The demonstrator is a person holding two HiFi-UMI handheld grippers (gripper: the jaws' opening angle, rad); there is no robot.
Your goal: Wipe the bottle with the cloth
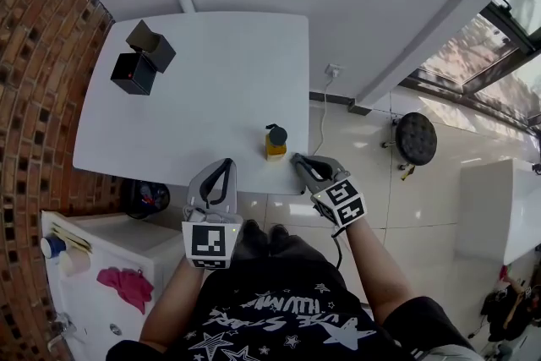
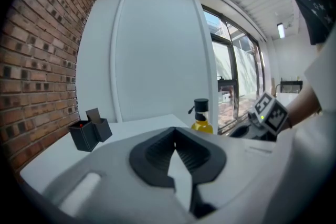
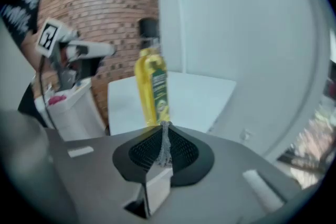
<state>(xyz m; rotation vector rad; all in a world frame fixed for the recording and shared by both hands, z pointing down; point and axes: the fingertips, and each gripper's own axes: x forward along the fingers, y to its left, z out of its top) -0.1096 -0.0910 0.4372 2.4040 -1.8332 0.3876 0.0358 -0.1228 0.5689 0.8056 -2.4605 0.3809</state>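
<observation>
A yellow bottle point(image 1: 275, 143) with a black pump cap stands upright near the front edge of the white table point(image 1: 203, 89). My left gripper point(image 1: 226, 164) is shut and empty at that edge, left of the bottle. My right gripper point(image 1: 297, 157) hovers just right of the bottle, its jaws closed together with nothing between them. The right gripper view has the bottle point(image 3: 152, 86) close ahead of the right gripper point(image 3: 165, 124). A pink cloth point(image 1: 127, 283) lies on a white cabinet point(image 1: 144, 241) at my lower left, away from both grippers. The left gripper view shows the bottle point(image 2: 201, 118) to the right of the left gripper point(image 2: 175, 130).
Two black boxes point(image 1: 141, 59) sit at the table's far left corner. A brick wall point(image 1: 34, 97) runs along the left. A round black stool point(image 1: 416, 138) stands on the tiled floor to the right, near a window point(image 1: 482, 55). A cable point(image 1: 324, 110) hangs beside the table.
</observation>
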